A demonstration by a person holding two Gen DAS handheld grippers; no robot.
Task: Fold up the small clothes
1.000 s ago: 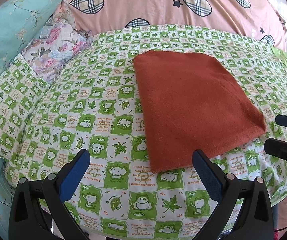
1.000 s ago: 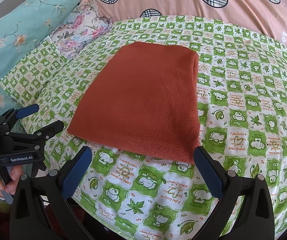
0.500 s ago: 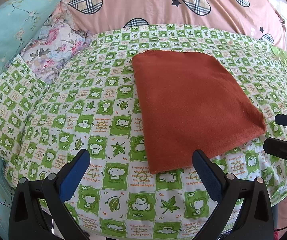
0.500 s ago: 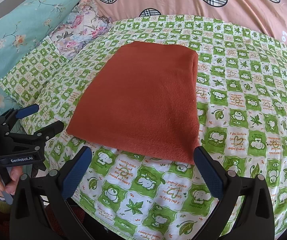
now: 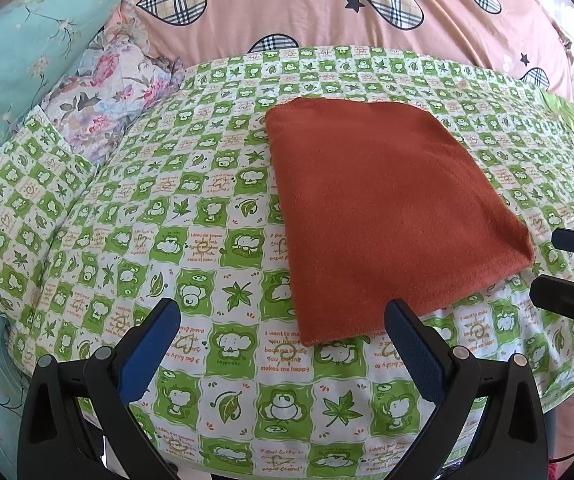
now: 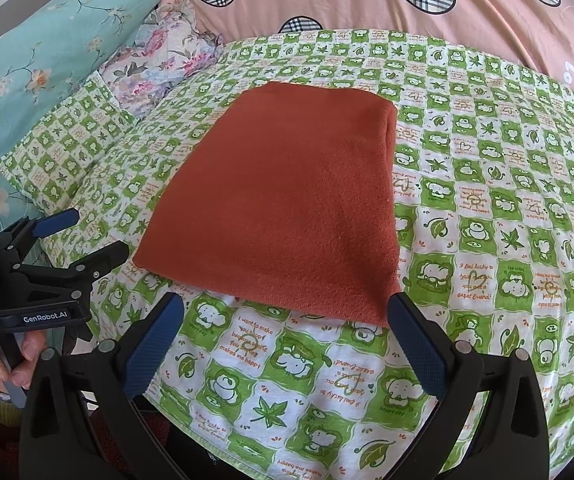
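Note:
A rust-orange garment (image 5: 383, 208) lies folded flat as a rough rectangle on the green-and-white checked sheet (image 5: 191, 216). It also shows in the right wrist view (image 6: 287, 208). My left gripper (image 5: 283, 316) is open and empty, hovering over the sheet just short of the garment's near left corner. My right gripper (image 6: 287, 308) is open and empty, just short of the garment's near edge. The right gripper shows at the right edge of the left wrist view (image 5: 567, 268), and the left gripper at the left edge of the right wrist view (image 6: 83, 236).
A pink quilt with plaid hearts (image 5: 327, 4) is piled behind the sheet. A teal floral pillow (image 5: 19, 52), a purple floral pillow (image 5: 115, 92) and a green checked pillow (image 5: 19, 196) lie at the left. The bed's front edge (image 6: 247, 464) runs below the grippers.
Both grippers have drifted slightly, so the garment sits a touch lower in view. Both stay open. The garment has not moved.

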